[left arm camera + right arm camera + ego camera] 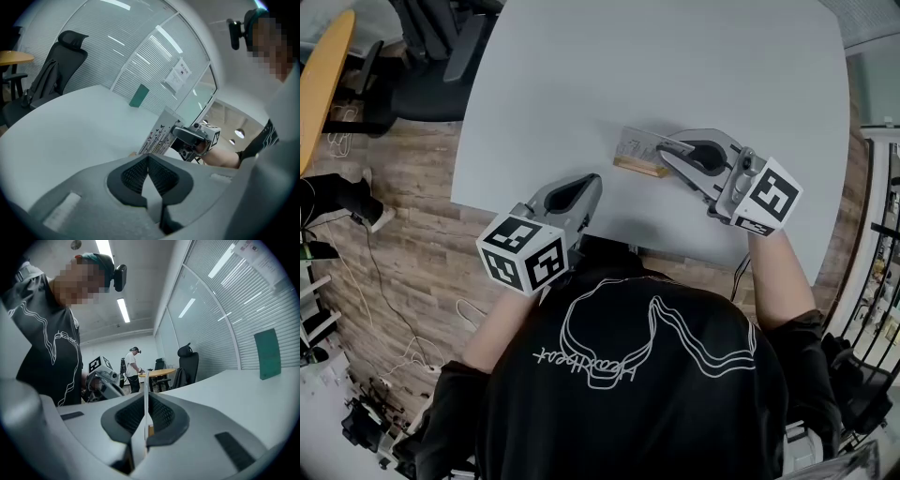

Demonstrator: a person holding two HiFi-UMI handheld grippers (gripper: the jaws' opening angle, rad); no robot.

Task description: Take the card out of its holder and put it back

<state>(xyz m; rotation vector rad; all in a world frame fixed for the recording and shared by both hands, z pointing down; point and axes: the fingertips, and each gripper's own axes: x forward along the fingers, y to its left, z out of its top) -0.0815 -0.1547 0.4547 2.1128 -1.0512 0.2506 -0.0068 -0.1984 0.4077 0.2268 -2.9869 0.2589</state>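
right gripper (146,401) clamped on edge of card (639,145), upright over wooden holder (639,170) on white table (675,56); left gripper (149,161) jaws together, empty, near

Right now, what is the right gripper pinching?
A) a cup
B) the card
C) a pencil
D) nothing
B: the right gripper has its jaws closed on the thin card, which shows edge-on between them.
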